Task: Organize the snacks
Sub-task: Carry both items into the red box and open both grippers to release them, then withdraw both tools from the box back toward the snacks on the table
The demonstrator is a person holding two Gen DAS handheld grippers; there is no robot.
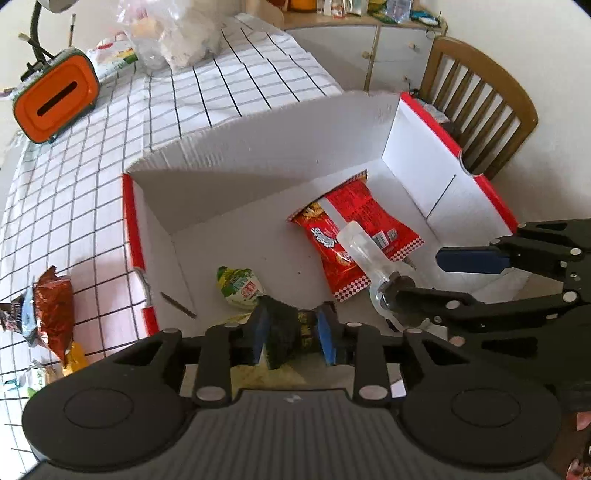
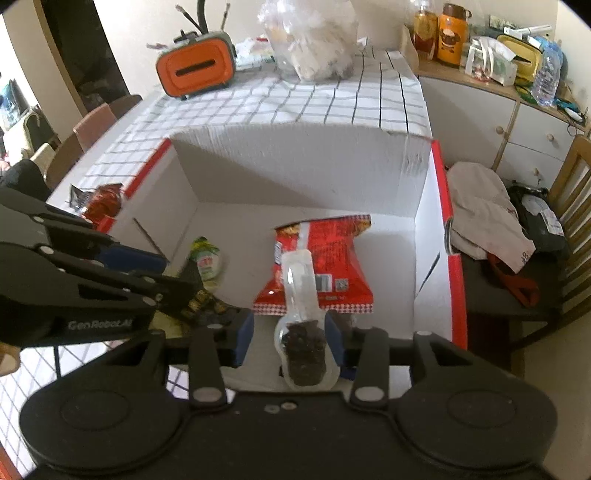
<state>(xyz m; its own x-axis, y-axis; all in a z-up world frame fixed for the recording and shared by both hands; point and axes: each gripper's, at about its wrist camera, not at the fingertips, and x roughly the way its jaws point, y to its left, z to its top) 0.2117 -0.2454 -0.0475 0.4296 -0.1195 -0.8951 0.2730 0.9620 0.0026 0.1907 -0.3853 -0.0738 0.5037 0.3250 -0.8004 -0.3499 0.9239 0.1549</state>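
A white cardboard box (image 1: pixel 229 184) (image 2: pixel 295 173) with red rims stands open on the checked tablecloth. On its floor lie a red chip bag (image 1: pixel 354 229) (image 2: pixel 325 251) and a small green pack (image 1: pixel 242 286) (image 2: pixel 207 258). My left gripper (image 1: pixel 292 332) (image 2: pixel 173 275) reaches into the box's near left part. A dark snack packet (image 1: pixel 280 328) (image 2: pixel 207 302) stands between its blue pads, which look slightly apart from it. My right gripper (image 2: pixel 290 339) (image 1: pixel 413 273) is open around a clear pack of dark bits (image 2: pixel 304 350) (image 1: pixel 360 247), which leans on one finger over the chip bag.
Several loose snack packets (image 1: pixel 55 306) (image 2: pixel 103 201) lie on the table left of the box. An orange tissue box (image 1: pixel 55 101) (image 2: pixel 195 68) and a clear plastic bag (image 1: pixel 177 33) stand at the far end. A chair with clothes (image 2: pixel 487 206) is right of the box.
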